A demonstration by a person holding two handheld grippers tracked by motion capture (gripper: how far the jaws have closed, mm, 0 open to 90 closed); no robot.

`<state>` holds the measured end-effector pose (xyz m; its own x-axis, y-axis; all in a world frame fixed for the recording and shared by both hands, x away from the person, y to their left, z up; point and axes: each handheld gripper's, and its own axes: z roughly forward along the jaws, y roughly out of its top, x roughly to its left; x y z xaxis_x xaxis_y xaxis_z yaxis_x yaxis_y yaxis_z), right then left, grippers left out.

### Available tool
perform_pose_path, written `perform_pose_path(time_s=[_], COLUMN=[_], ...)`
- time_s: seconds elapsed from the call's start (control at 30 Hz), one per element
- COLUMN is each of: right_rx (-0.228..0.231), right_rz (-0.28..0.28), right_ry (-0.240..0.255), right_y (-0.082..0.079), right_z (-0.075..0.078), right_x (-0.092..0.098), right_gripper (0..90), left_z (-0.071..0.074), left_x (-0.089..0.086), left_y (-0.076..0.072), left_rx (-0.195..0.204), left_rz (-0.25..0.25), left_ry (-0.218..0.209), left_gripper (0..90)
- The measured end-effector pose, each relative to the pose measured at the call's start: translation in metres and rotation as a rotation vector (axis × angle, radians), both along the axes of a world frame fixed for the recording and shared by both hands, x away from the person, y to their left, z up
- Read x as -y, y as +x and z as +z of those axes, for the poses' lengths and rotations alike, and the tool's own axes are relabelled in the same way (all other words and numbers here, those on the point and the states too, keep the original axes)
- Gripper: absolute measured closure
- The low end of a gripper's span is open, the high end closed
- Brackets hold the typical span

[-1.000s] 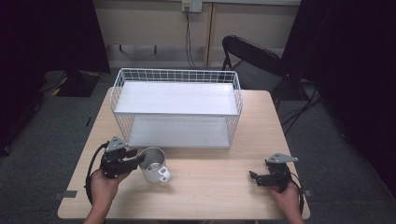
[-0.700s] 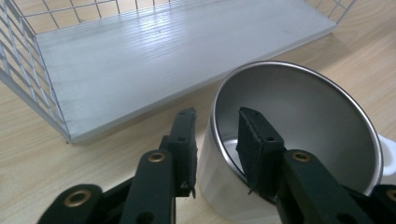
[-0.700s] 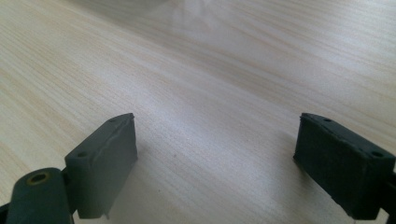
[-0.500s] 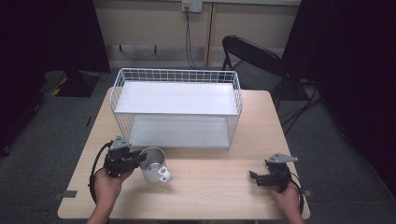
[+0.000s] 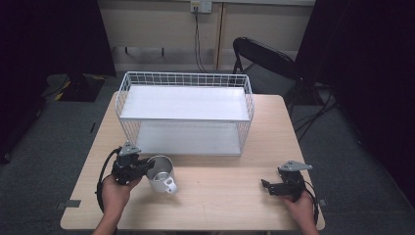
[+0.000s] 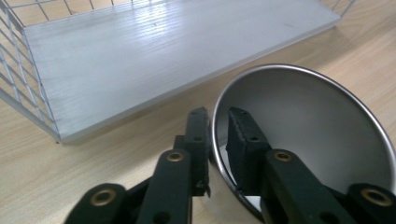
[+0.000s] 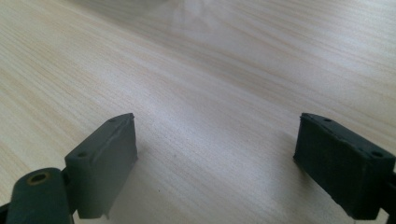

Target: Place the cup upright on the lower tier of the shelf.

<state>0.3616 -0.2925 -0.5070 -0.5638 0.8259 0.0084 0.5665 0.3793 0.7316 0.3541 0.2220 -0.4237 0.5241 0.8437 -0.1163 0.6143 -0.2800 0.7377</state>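
Observation:
A shiny metal mug (image 5: pixel 161 174) with a handle on its near right side stands on the wooden table (image 5: pixel 220 205) in front of the white wire rack (image 5: pixel 186 78). My left gripper (image 5: pixel 147 168) is at the mug's left side. In the left gripper view the gripper (image 6: pixel 218 126) has just been closing and is shut on the mug's (image 6: pixel 308 130) rim, one jaw inside and one outside. My right gripper (image 5: pixel 264 185) rests at the table's near right. Its jaws stand wide apart over bare wood in the right gripper view (image 7: pixel 215 140).
The two-level rack has white shelves (image 6: pixel 140 56) and takes up the far half of the table. A black folding chair (image 5: pixel 264 58) stands behind the table at the right. Dark curtains hang on both sides.
My left gripper moved slightly right toward the mug and its jaws closed on the rim. The mug and my right gripper stayed where they were.

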Motion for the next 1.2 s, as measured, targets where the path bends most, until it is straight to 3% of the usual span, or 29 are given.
perform_pose_path(time_s=[0.4,0.6,1.03,1.2], right_rx=[0.000,0.000,0.000,0.000], right_rz=[0.000,0.001,0.002,0.002], right_ry=[0.000,0.000,0.000,0.000], right_y=[0.000,0.000,0.000,0.000], right_z=[0.000,0.000,0.000,0.000], right_x=[0.000,0.000,0.000,0.000], right_gripper=[11.9,11.9,11.9,11.9], left_z=[0.000,0.003,0.012,0.015], left_x=[0.005,0.005,0.009,0.011], left_y=[-0.001,-0.001,0.011,0.014], left_rx=[0.022,0.053,0.071,0.071], left_rz=[-0.008,0.029,0.081,0.078], left_ry=[0.057,0.086,0.046,0.048], left_gripper=[82.0,82.3,83.3,83.4])
